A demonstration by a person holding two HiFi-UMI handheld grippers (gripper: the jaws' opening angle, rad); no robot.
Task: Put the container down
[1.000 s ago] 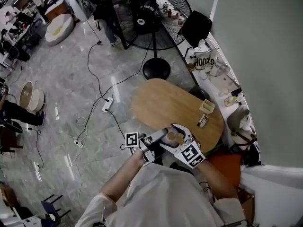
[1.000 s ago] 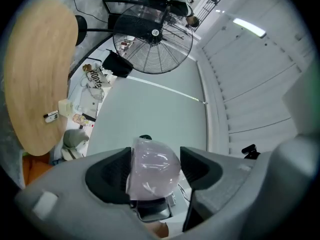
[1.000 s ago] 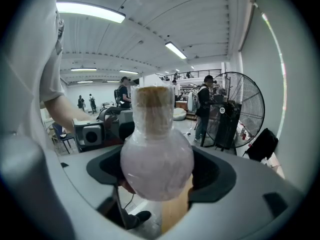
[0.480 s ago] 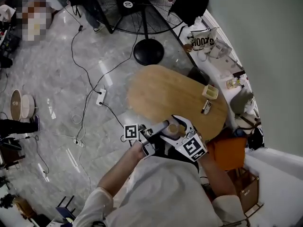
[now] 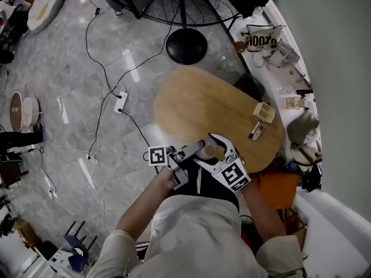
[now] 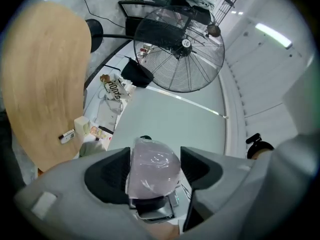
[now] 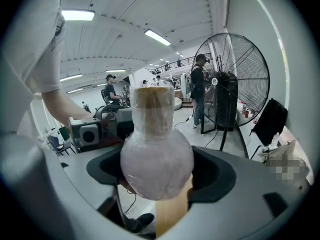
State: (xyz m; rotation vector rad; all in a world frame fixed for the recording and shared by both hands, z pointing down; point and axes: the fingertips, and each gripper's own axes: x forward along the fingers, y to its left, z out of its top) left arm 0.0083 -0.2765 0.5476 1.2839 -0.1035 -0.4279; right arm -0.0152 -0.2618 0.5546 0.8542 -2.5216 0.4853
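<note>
At the near edge of the surface, left tool and right tool both clamp the wrapped container (seemingly not yet set down), so an uneven release could let the slick wrap slip and tip it off.

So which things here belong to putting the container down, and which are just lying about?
In the job: container; left hand-held gripper and right hand-held gripper, both shut on it; table, the likely place to set it.

Lying about: box on the table; fan; power strip; bag.
</note>
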